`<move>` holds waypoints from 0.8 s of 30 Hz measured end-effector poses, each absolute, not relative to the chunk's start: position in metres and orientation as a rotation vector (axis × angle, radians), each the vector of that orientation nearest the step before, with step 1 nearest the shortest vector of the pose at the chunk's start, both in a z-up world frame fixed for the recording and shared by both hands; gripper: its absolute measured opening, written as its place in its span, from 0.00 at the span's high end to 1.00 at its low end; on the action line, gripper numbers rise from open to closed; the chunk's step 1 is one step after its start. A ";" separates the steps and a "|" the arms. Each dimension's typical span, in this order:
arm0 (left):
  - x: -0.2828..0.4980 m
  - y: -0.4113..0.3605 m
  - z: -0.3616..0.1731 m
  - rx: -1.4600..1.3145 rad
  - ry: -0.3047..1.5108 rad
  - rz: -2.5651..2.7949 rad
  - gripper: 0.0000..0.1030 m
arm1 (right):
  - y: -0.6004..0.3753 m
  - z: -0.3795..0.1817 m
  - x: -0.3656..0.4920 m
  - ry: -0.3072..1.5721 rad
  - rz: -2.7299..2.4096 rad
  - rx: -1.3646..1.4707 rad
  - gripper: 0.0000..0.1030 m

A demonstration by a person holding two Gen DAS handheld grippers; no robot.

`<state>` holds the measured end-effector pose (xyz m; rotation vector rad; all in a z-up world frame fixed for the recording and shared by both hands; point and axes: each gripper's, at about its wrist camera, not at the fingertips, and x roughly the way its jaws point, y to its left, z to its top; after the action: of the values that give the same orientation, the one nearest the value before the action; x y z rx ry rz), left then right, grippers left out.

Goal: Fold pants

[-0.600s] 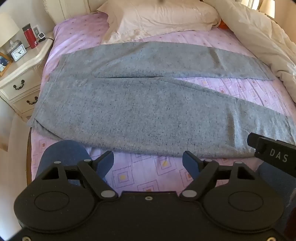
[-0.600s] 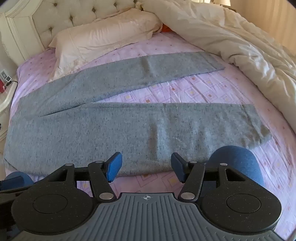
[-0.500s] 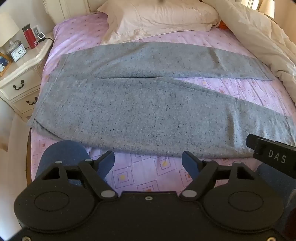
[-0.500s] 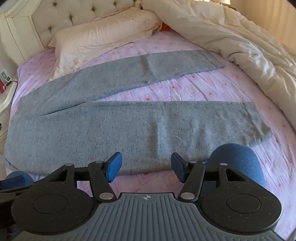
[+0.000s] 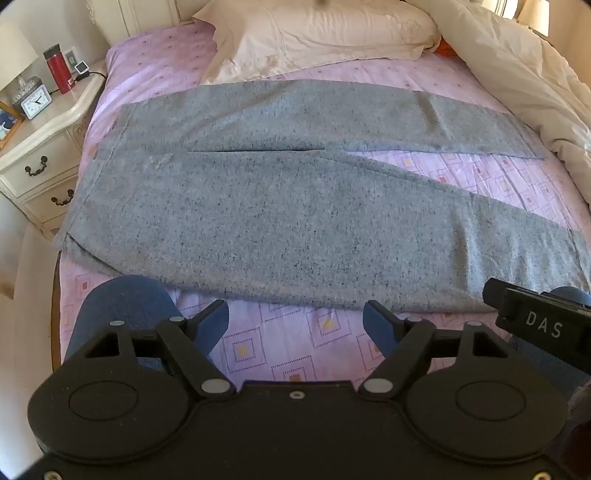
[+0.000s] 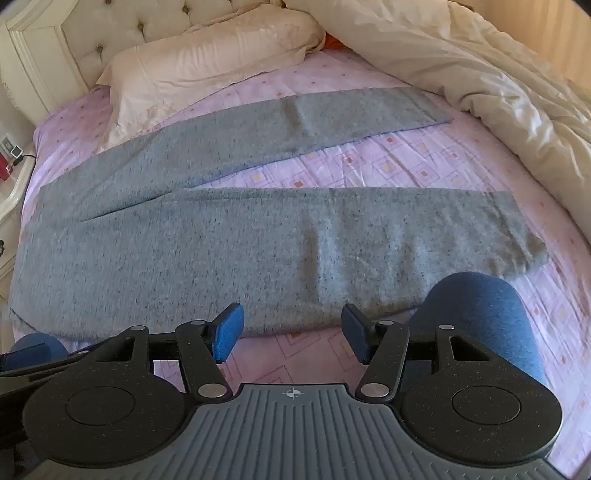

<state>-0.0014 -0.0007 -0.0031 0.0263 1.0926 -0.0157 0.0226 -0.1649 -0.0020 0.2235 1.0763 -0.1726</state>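
Pants (image 5: 295, 206) nearer, grey, flat, legs apart

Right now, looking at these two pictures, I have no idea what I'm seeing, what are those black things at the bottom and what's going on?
Those are two hand-held grippers, each carried by a person, with a camera looking forward along its two fingers. One picture comes from the left gripper, the other from the right gripper. Both are open and hold nothing. Ahead, grey pants lie spread flat on a bed with a pink sheet, legs parted, waiting to be folded. A pillow and a cream duvet sit beyond. The blue rounded shapes are probably the person's knees.
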 end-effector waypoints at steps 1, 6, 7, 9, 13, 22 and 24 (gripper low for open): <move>-0.002 -0.001 -0.003 0.026 1.093 -0.016 0.23 | -0.165 -0.002 0.023 1.077 -0.172 0.225 0.44; -0.001 0.000 -0.003 0.024 1.096 -0.017 0.23 | -0.164 -0.003 0.024 1.082 -0.172 0.230 0.44; -0.001 0.000 -0.004 0.024 1.097 -0.017 0.23 | -0.165 -0.004 0.023 1.082 -0.172 0.231 0.44; 0.000 -0.001 -0.004 0.024 1.101 -0.018 0.23 | -0.165 -0.004 0.023 1.084 -0.173 0.232 0.44; -0.001 -0.001 -0.006 0.026 1.103 -0.017 0.23 | -0.165 -0.005 0.025 1.090 -0.174 0.236 0.44; 0.000 -0.002 -0.007 0.025 1.109 -0.018 0.23 | -0.165 -0.007 0.024 1.097 -0.170 0.236 0.44; 0.000 -0.002 -0.007 0.026 1.108 -0.017 0.23 | -0.165 -0.007 0.025 1.099 -0.171 0.236 0.44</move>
<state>-0.0002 -0.0017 -0.0069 0.0257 1.1084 -0.0170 0.0246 -0.1646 -0.0071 0.2361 1.0986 -0.1705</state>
